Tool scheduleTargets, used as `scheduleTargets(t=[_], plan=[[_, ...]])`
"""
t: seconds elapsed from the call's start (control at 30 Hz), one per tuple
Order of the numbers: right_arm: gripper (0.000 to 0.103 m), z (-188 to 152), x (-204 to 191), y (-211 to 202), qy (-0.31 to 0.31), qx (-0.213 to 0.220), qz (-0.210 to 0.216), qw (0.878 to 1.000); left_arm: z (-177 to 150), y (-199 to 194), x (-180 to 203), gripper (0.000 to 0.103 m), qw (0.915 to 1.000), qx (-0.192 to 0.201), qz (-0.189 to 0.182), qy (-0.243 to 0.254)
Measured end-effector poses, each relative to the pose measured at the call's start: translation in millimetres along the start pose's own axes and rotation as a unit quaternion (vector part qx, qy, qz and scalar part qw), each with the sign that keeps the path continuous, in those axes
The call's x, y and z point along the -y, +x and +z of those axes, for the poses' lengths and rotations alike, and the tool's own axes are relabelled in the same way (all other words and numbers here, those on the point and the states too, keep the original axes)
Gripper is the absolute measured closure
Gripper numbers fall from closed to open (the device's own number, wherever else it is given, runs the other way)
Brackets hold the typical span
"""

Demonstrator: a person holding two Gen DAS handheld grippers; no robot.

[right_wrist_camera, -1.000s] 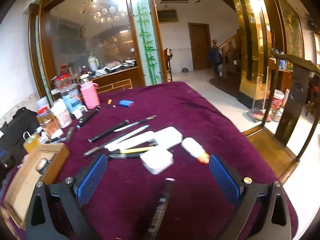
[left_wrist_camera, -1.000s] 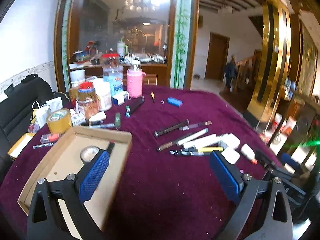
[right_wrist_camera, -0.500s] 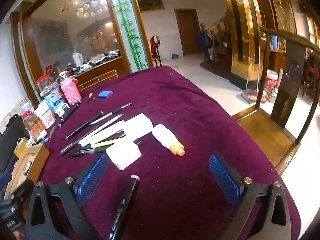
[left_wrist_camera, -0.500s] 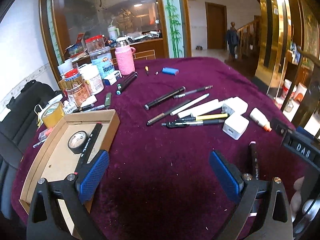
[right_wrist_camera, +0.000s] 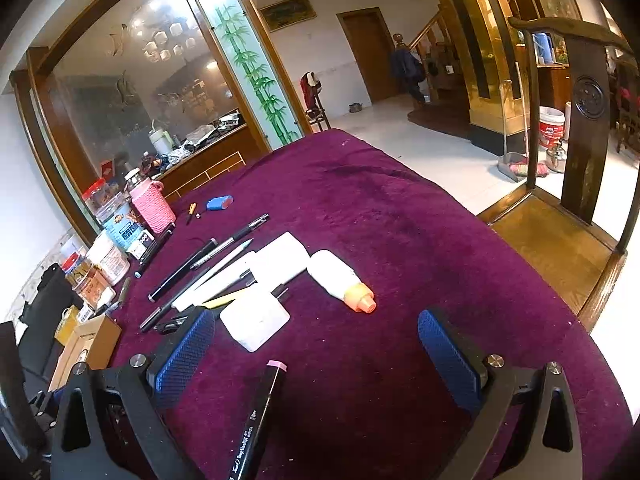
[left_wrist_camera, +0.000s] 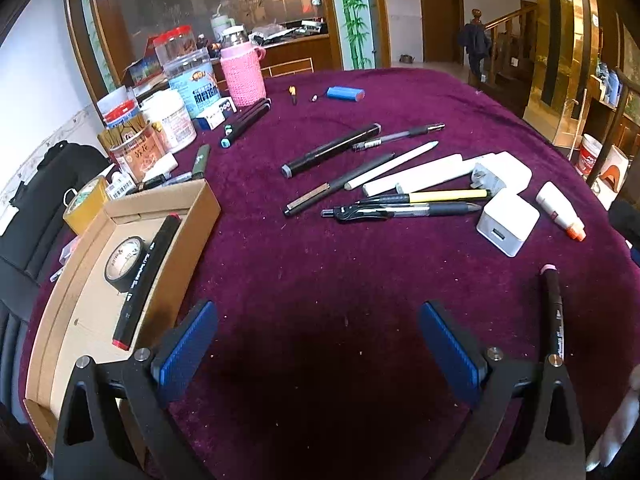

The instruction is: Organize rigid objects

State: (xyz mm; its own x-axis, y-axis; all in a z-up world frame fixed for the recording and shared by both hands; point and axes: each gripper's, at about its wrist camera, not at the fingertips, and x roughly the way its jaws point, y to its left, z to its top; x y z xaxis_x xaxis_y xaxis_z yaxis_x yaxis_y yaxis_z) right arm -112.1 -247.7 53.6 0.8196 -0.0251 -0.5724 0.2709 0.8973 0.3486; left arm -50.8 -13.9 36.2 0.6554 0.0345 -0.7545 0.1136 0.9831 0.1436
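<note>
A: Two hand-held grippers, both with jaws spread wide and nothing between the blue pads. Left hand-held gripper [left_wrist_camera: 318,344] hovers over bare purple cloth on the table [left_wrist_camera: 360,272]; right hand-held gripper [right_wrist_camera: 316,354] hangs over the same cloth.

B: Task things?

A: Cardboard box [left_wrist_camera: 100,280] sits at the table's left edge, beside the left gripper's left finger. Inside it: a black tape roll [left_wrist_camera: 123,262] and a red-tipped black marker [left_wrist_camera: 146,282] lying just beside the roll.

B: Loose stuff?

A: Pink-tipped black marker [right_wrist_camera: 260,412] lies on the cloth between the right gripper's fingers, not touched by either pad. In the left view it shows right of the right finger. Ahead, a cluster of pens [left_wrist_camera: 400,204], a white charger cube [left_wrist_camera: 507,222], a second white plug adapter [left_wrist_camera: 500,174], and a white tube with an orange cap [right_wrist_camera: 340,280].

B: Far side?

A: Pink knit-sleeved bottle [left_wrist_camera: 243,74], jars [left_wrist_camera: 172,120], a blue cylinder [left_wrist_camera: 345,93]. Wooden chair [right_wrist_camera: 560,208] stands just off the table's right edge.
</note>
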Motion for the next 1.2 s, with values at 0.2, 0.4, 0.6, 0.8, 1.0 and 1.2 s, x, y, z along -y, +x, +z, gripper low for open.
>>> scheduleTargets(t=[0.2, 0.4, 0.6, 0.8, 1.0, 1.2], plan=[[0.000, 0, 0, -2, -0.003, 0.005, 0.009, 1.000, 1, 6, -1, 0.003, 0.9998, -0.004, 0.018, 0.000], [0.000, -1, 1, -3, 0.000, 0.004, 0.012, 1.000, 0, 1, -1, 0.003, 0.9988, 0.020, 0.044, 0.001], [0.000, -1, 1, -3, 0.000, 0.004, 0.012, 1.000, 1, -1, -1, 0.003, 0.9983, 0.030, 0.051, 0.003], [0.000, 0, 1, -2, 0.002, 0.003, 0.016, 1.000, 2, 2, -1, 0.003, 0.9984, 0.023, 0.052, 0.003], [0.000, -1, 1, -2, 0.004, 0.003, 0.019, 1.000, 2, 5, -1, 0.003, 0.9984, 0.021, 0.052, 0.005], [0.000, 0, 4, -1, 0.014, 0.000, 0.029, 0.999, 4, 12, 1, 0.003, 0.9984, 0.015, 0.054, 0.007]])
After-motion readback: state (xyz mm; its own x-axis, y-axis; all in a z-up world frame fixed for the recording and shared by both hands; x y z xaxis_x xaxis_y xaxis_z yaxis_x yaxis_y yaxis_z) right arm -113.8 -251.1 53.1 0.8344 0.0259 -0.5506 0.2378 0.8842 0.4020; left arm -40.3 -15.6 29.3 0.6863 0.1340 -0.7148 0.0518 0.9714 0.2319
